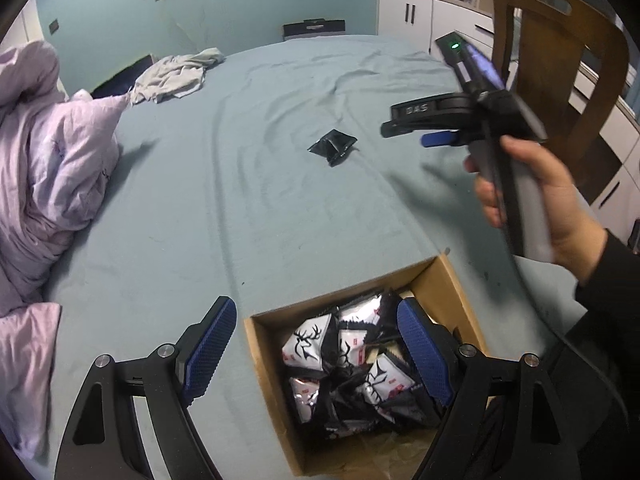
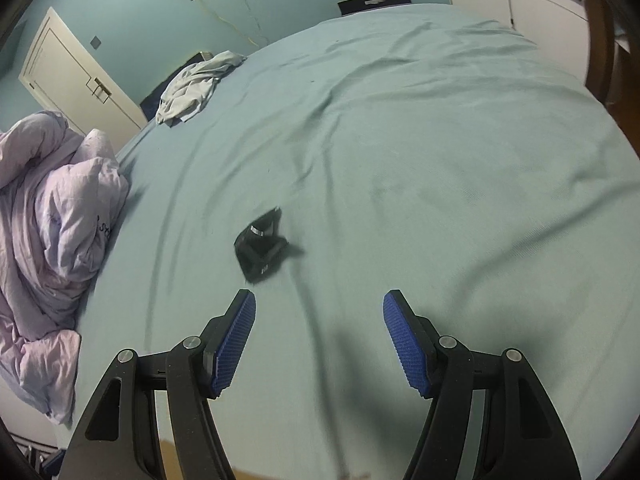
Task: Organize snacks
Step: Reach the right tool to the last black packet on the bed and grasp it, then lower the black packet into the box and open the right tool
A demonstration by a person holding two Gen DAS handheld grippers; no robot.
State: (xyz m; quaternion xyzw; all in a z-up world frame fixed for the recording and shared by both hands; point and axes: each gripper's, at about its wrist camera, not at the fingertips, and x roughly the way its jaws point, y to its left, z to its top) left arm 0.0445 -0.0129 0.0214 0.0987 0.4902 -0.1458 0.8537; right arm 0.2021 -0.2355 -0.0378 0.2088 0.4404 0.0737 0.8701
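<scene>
A cardboard box [image 1: 434, 280] sits on the blue-green bed sheet near me, holding several black-and-white snack packets [image 1: 308, 344] with deer prints. One loose black snack packet [image 1: 333, 145] lies alone on the sheet further out; it also shows in the right wrist view [image 2: 262, 245]. My left gripper [image 1: 316, 348] is open and empty, its right finger over the box. My right gripper [image 2: 318, 344] is open and empty above the sheet, just short of the loose packet; in the left wrist view [image 1: 416, 130] it hangs in a hand to the packet's right.
A lilac duvet [image 1: 48, 168] is bunched at the left of the bed. Grey clothing [image 1: 172, 74] lies at the far side. A wooden chair [image 1: 560, 64] and white cabinets [image 1: 416, 12] stand on the right. A box edge [image 2: 192, 460] shows below the right gripper.
</scene>
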